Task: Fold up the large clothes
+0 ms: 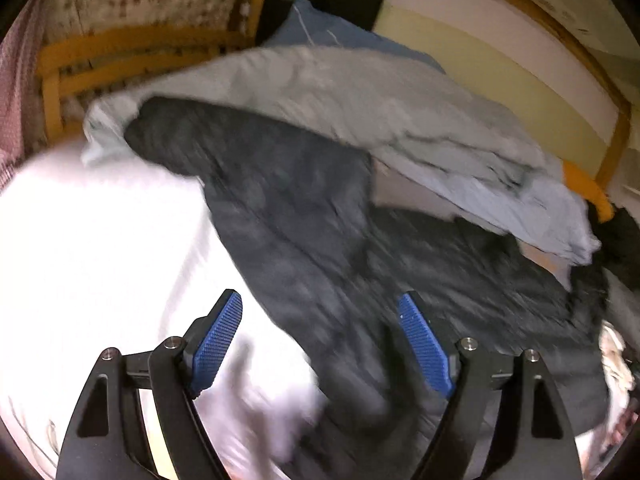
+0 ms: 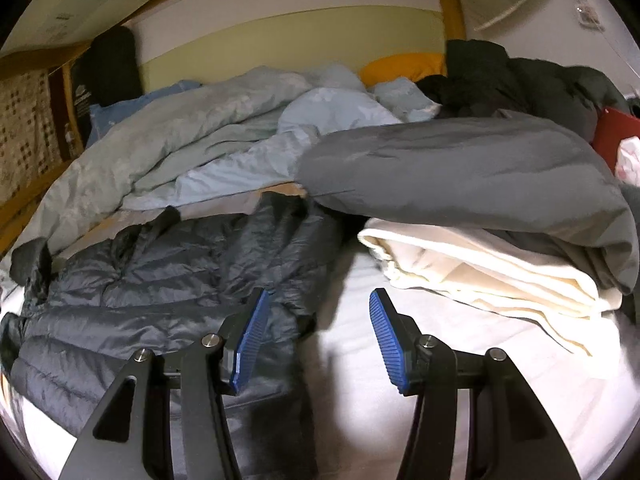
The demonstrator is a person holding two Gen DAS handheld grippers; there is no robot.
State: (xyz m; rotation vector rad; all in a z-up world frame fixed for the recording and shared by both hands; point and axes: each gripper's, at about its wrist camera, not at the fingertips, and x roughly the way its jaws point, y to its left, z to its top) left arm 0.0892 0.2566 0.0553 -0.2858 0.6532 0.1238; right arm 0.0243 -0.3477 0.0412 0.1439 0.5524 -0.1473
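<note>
A dark quilted puffer jacket [image 2: 160, 292] lies spread on the white sheet [image 2: 360, 400] of a bed, at the left in the right wrist view. In the blurred left wrist view the same jacket [image 1: 320, 240] runs from upper left to lower right. My left gripper [image 1: 320, 312] hovers over the jacket's edge with its blue pads [image 1: 218, 344] wide apart and nothing between them. My right gripper [image 2: 318, 312] stands open above the sheet, just right of the jacket's hem, holding nothing.
A pale blue-grey duvet [image 2: 180, 136] is bunched behind the jacket. At the right, a folded grey garment [image 2: 460, 168] rests on folded cream cloth [image 2: 480, 272]. Dark clothes [image 2: 500, 76], an orange pillow [image 2: 400, 66] and a wooden bed frame [image 1: 120, 48] ring the area.
</note>
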